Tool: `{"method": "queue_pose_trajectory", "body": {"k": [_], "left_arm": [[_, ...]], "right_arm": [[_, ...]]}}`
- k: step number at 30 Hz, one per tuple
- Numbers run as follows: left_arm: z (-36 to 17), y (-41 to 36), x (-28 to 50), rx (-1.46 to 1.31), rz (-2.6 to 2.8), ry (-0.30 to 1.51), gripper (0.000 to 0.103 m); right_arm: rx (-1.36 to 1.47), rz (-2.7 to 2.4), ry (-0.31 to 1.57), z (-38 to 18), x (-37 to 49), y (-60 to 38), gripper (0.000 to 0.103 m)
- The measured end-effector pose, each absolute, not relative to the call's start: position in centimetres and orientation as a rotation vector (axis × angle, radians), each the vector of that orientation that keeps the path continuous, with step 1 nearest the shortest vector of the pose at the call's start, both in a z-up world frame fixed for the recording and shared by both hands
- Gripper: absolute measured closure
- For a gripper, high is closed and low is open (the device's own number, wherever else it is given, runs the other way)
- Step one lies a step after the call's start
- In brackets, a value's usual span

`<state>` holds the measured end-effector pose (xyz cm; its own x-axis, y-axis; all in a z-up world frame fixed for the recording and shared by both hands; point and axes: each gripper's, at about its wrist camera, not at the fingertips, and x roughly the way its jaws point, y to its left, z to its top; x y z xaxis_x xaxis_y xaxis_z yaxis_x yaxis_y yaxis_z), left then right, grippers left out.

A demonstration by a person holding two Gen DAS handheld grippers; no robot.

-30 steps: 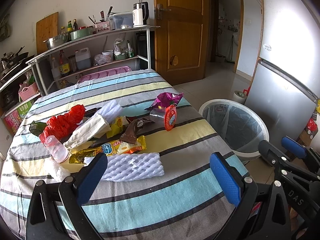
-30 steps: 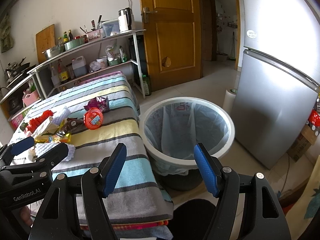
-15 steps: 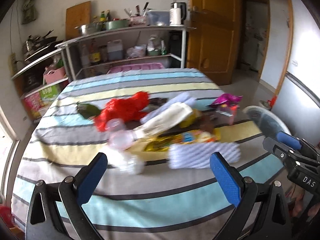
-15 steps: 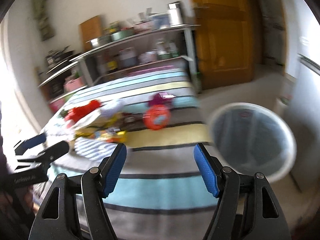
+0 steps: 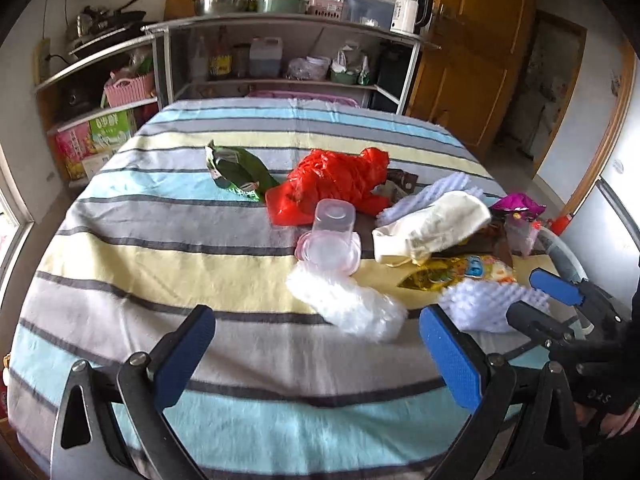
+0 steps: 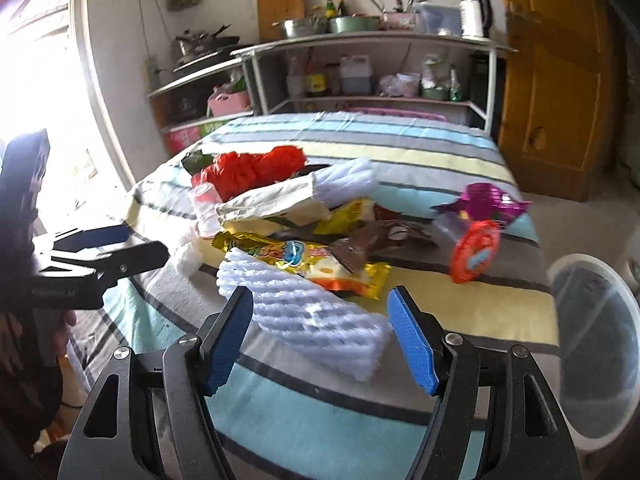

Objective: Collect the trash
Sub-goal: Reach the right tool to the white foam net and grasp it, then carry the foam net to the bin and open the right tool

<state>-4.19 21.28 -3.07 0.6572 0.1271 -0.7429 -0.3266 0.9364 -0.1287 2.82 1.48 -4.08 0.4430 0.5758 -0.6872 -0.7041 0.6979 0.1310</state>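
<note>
Matt woven striped tablecloth [image 5: 168, 248], glossy red plastic bag [image 5: 332, 184], ribbed white foam net [image 6: 312, 312], shiny foil wrapper [image 6: 296, 260]

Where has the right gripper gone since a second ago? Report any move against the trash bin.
Yes. The right gripper swung left, off the trash bin now at frame right, and faces the white foam net on the table.

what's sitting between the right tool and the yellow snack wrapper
In the right wrist view, a white ribbed foam net sleeve lies between the right tool and the yellow snack wrapper.
</note>
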Motion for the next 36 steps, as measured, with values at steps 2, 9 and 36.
{"method": "queue_pose_trajectory", "body": {"k": [2,9,36], "left_arm": [[-3.2,21.5,-3.8,-0.289,0.247,0.819,0.0],[-4.2,22.3,-2.7,-0.344,0.23,0.834,0.005],[-3.6,22.5,-4.2,-0.303,0.252,0.775,0.07]], "right_arm": [[-0.181,0.8,0.799,-4.1,3.0,1.6,0.033],[-0.193,0.796,0.823,-4.6,2.5,1.8,0.033],[-0.091,0.791,0.756,-2.7,-0.4,-0.8,0.094]]}}
